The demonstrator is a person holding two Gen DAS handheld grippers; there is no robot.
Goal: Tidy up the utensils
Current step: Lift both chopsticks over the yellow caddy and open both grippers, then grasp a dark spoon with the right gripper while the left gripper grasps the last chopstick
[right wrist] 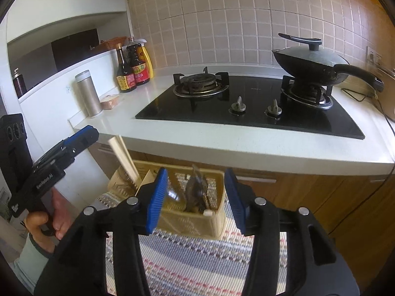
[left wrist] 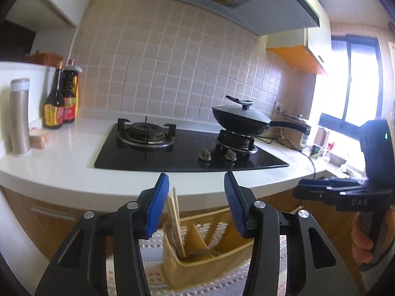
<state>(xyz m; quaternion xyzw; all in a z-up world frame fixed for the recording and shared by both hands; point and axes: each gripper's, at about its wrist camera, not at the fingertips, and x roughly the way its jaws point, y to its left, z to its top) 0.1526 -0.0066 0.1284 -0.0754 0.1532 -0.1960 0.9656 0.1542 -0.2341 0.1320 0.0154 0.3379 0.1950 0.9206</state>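
A yellow plastic utensil basket (left wrist: pixel 197 266) stands on a striped mat below the counter edge; it also shows in the right wrist view (right wrist: pixel 195 224). Wooden chopsticks (left wrist: pixel 174 212) stand upright in its left compartment, also visible in the right wrist view (right wrist: pixel 123 156). A dark utensil (right wrist: pixel 197 192) lies in the middle compartment. My left gripper (left wrist: pixel 196 202) is open and empty above the basket. My right gripper (right wrist: pixel 195 199) is open and empty above the basket's middle. Each gripper shows in the other's view, the right (left wrist: pixel 328 190) and the left (right wrist: pixel 74 140).
A white counter (right wrist: pixel 246 145) carries a black gas hob (right wrist: pixel 246 103) with a lidded wok (right wrist: pixel 313 61) on the right burner. Sauce bottles (right wrist: pixel 130 69) and a metal canister (right wrist: pixel 88 93) stand at the counter's left. A rice cooker (left wrist: pixel 296 133) sits at the far right.
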